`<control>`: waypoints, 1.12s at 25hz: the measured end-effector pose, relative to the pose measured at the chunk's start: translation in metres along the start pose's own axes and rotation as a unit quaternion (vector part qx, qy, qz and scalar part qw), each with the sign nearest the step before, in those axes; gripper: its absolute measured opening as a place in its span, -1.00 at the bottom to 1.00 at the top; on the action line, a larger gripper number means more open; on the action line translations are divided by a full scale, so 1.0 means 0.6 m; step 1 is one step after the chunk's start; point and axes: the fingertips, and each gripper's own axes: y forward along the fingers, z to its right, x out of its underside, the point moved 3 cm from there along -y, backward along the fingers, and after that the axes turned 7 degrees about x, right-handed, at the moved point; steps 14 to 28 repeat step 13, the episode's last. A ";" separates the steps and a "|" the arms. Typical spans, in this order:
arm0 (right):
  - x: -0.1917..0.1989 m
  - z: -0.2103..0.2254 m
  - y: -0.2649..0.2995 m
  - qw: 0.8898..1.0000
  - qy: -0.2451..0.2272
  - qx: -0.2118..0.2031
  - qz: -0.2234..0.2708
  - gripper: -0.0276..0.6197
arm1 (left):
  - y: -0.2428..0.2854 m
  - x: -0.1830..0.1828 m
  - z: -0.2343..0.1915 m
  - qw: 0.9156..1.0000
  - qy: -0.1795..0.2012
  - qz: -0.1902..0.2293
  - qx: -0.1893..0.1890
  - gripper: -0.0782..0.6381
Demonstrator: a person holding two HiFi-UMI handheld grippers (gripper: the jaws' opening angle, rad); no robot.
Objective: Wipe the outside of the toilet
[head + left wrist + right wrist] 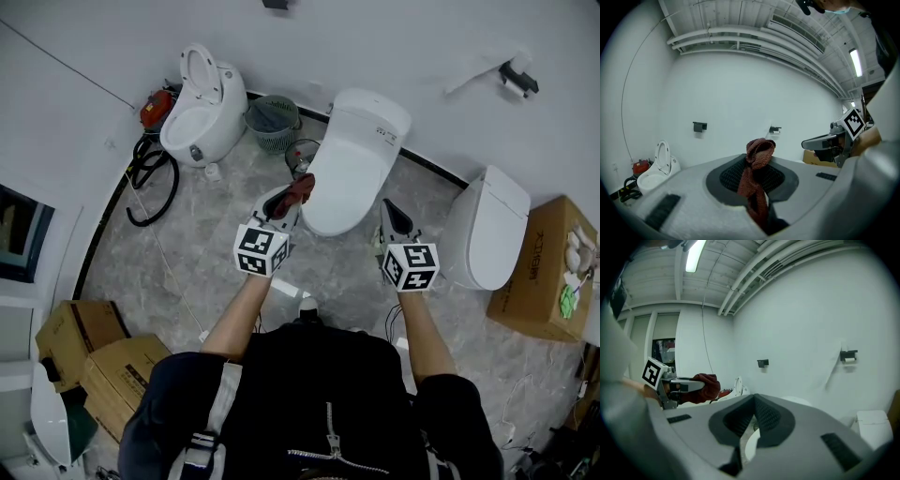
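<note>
White glossy ceramic toilet with its lid down (354, 159) sits in the head view just ahead of both claws, its front end between them. The left claw (287, 202) is off that toilet's left flank, clenched on a crumpled red-brown cloth (300, 188) that sticks out past its tip, close to the lid's edge; I can't tell whether it touches. The right claw (387, 208) hangs near the opposite flank.

The left gripper view shows the cloth pinched between the jaws, bunched above them and trailing down behind. Nothing but bare wall lies ahead, so the rag looks lifted off the porcelain.

From the right gripper view, the jaws meet at their tips with nothing between. A pale curve of toilet shows below them, and the left claw with its cloth is off to the left.

I'd judge the wiping barely begun: no wiped patches show, and the flanks, front and base all look left to do.
</note>
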 end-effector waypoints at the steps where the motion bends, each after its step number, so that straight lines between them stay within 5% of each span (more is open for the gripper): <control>1: 0.002 -0.004 0.001 1.000 0.002 -0.001 0.000 -0.95 | -0.002 0.000 -0.002 1.000 0.000 0.000 0.001 -0.62; 28: 0.009 -0.033 -0.002 1.000 0.003 0.000 -0.002 -0.95 | -0.019 -0.004 -0.011 1.000 0.000 0.009 0.009 -0.62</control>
